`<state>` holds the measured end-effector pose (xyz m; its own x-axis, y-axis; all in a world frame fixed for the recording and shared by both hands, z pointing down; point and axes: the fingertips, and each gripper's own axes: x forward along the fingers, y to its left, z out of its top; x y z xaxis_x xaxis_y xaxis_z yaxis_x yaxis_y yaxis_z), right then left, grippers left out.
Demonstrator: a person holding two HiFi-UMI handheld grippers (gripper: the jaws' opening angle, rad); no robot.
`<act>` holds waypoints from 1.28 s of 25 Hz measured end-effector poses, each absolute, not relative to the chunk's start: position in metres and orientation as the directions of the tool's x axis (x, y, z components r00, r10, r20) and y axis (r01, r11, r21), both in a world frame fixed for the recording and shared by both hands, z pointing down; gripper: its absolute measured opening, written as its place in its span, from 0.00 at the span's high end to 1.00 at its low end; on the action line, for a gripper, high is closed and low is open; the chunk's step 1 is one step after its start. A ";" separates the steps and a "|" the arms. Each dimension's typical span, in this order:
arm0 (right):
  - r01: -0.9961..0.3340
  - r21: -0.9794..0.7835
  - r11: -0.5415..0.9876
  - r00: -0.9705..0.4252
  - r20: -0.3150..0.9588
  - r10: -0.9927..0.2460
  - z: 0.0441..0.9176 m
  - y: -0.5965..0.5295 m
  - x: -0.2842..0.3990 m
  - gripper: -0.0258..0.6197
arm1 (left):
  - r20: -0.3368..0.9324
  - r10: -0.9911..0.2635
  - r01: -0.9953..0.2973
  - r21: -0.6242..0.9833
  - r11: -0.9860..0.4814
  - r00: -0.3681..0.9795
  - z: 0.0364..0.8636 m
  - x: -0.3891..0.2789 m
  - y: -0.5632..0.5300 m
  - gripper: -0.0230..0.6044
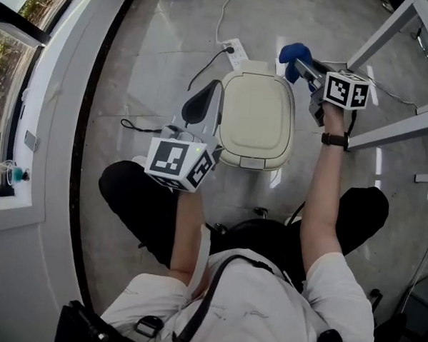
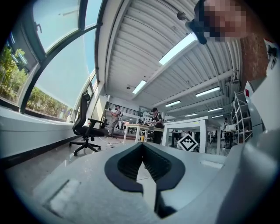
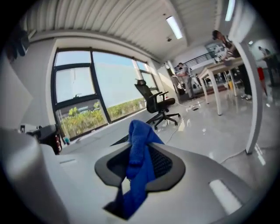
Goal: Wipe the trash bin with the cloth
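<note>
The trash bin (image 1: pixel 256 119) stands on the floor straight below me, cream with a rounded closed lid. My right gripper (image 1: pixel 300 64) hangs at the bin's far right corner, shut on a blue cloth (image 1: pixel 293 53). In the right gripper view the cloth (image 3: pixel 139 144) stands bunched between the dark pads and trails down toward the camera, with that gripper (image 3: pixel 140 151) pointing out across the room. My left gripper (image 1: pixel 202 102) rests beside the bin's left side, its jaws together with nothing in them. The left gripper view (image 2: pixel 142 151) looks away from the bin.
A white power strip (image 1: pixel 236 52) with cables lies on the floor beyond the bin. White table legs (image 1: pixel 388 133) run along the right. A curved window wall (image 1: pixel 30 121) borders the left. A black office chair (image 2: pixel 87 127) and some people stand far off.
</note>
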<state>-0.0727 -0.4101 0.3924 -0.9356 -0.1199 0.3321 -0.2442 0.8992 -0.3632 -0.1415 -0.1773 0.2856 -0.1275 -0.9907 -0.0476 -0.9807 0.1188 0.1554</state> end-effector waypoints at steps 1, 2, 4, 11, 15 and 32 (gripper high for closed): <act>-0.204 -0.323 0.924 -0.927 0.367 -0.076 0.390 -0.401 -0.092 0.83 | -0.052 -0.990 -0.981 0.154 0.121 -0.130 0.283 -0.143 -0.176 0.96; -0.156 -0.294 0.943 -0.910 0.413 -0.022 0.395 -0.389 -0.110 0.83 | -0.055 -0.990 -0.981 0.147 0.123 -0.132 0.281 -0.143 -0.174 0.96; -0.074 -0.233 0.970 -0.833 0.548 0.068 0.419 -0.366 -0.139 0.83 | -0.058 -0.990 -0.983 0.136 0.123 -0.132 0.277 -0.144 -0.169 0.96; 0.032 -0.101 0.994 -0.699 0.709 0.094 0.458 -0.325 -0.186 0.83 | -0.091 -0.982 -0.977 0.150 0.149 -0.163 0.265 -0.160 -0.143 0.96; 0.071 -0.105 0.992 -0.654 0.746 0.126 0.460 -0.301 -0.202 0.83 | -0.100 -0.977 -0.972 0.157 0.174 -0.191 0.262 -0.171 -0.126 0.96; 0.606 -0.164 0.779 -0.183 0.924 0.336 0.470 -0.098 -0.144 0.83 | -0.154 -0.962 -0.968 0.145 0.204 -0.225 0.237 -0.171 -0.075 0.96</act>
